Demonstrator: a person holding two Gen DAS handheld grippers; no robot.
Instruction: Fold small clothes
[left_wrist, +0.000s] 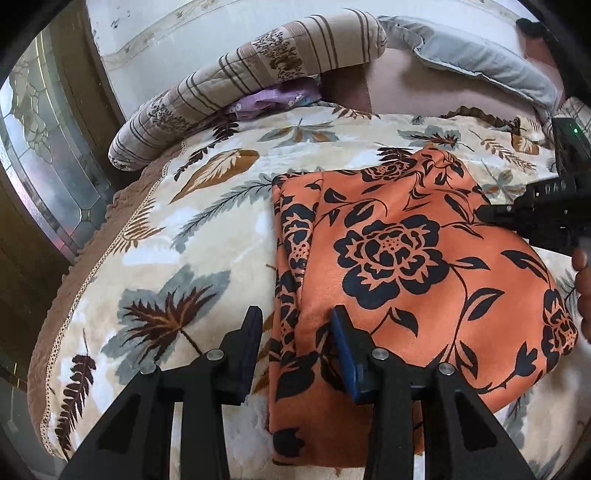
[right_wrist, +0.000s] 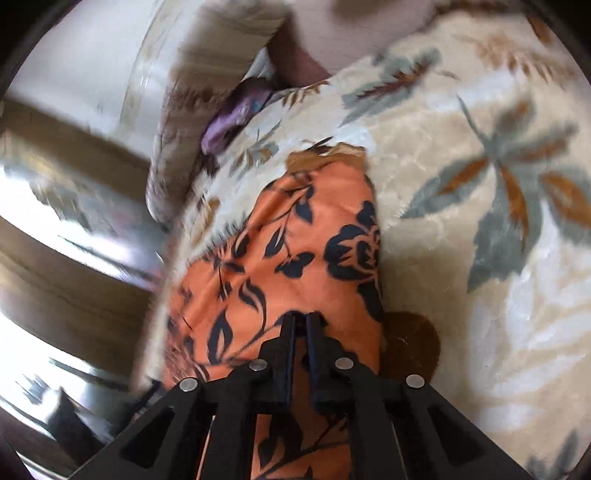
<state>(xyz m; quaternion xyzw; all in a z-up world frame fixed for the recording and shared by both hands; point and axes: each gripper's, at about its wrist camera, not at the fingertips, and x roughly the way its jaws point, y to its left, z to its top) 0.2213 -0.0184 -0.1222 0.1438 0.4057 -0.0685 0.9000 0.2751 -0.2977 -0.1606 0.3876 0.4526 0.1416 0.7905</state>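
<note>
An orange garment (left_wrist: 399, 258) with black flower print lies folded on a bed's leaf-patterned blanket (left_wrist: 177, 236). In the left wrist view my left gripper (left_wrist: 295, 319) is open, its jaws straddling the garment's folded left edge near the front without pressing it. My right gripper (left_wrist: 517, 218) reaches in from the right, its tip on the garment's far right edge. The right wrist view is blurred. There the right gripper (right_wrist: 302, 316) hangs shut over the orange garment (right_wrist: 295, 236). Whether any cloth is pinched between its fingers I cannot tell.
A striped rolled quilt (left_wrist: 251, 85), a purple cloth (left_wrist: 273, 99) and a grey pillow (left_wrist: 480, 62) lie at the head of the bed. The bed's brown trimmed edge (left_wrist: 92, 273) curves on the left, beside a glass door (left_wrist: 48, 166). A person's hand (left_wrist: 581, 280) shows at the right.
</note>
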